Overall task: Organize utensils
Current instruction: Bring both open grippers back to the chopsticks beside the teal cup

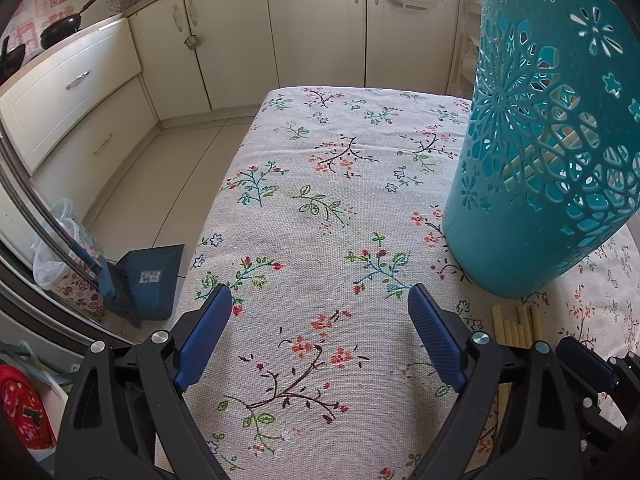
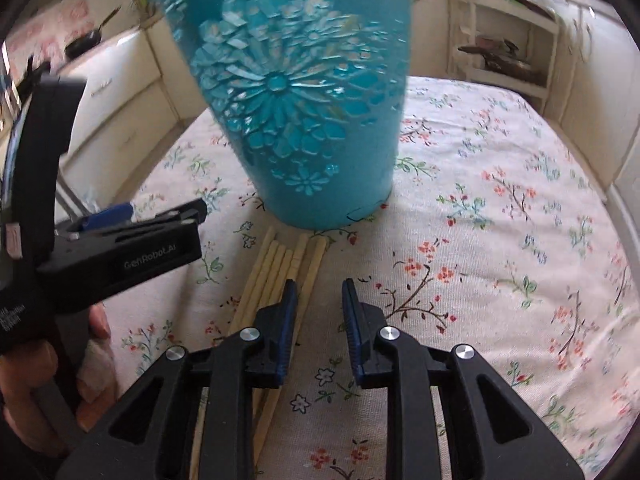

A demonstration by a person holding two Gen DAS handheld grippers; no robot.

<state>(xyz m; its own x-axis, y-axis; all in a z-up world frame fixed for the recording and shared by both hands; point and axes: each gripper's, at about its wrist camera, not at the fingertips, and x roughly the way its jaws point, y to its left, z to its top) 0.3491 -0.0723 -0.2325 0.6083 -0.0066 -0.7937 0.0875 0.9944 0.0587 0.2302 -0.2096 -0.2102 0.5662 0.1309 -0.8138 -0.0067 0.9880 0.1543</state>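
Floral cloth covers your counter (image 1: 340, 200), and everything else sits on it, so take the teal holder (image 2: 304, 120) as your landmark. You have that holder standing upright in the middle of the cloth, mouth up, which is the sensible pose for dropping utensils in. Through its cut-out wall in the left view you can make out pale sticks already leaning inside, though how many is hard to tell through the pattern.

Your chopsticks (image 2: 280, 272) lie in a loose bundle on the cloth just in front of the holder's base, tips pointing toward it and nearly touching it. That puts them a short lift from where they probably belong.

Your left tongs (image 1: 320, 308) hang wide over bare cloth, to the left of the holder, holding nothing; they seem parked out of the way. Your right tongs (image 2: 320, 284) stand narrow, with only cloth showing in the gap. Their left pad sits over the right side of the bundle, so no stick is gripped.

The near ends of the chopsticks run under your right tongs and out of sight. The holder's rim is cut off at the top of the right view, which is also blurred. Your hand (image 2: 40, 368) shows only in part at the edge.
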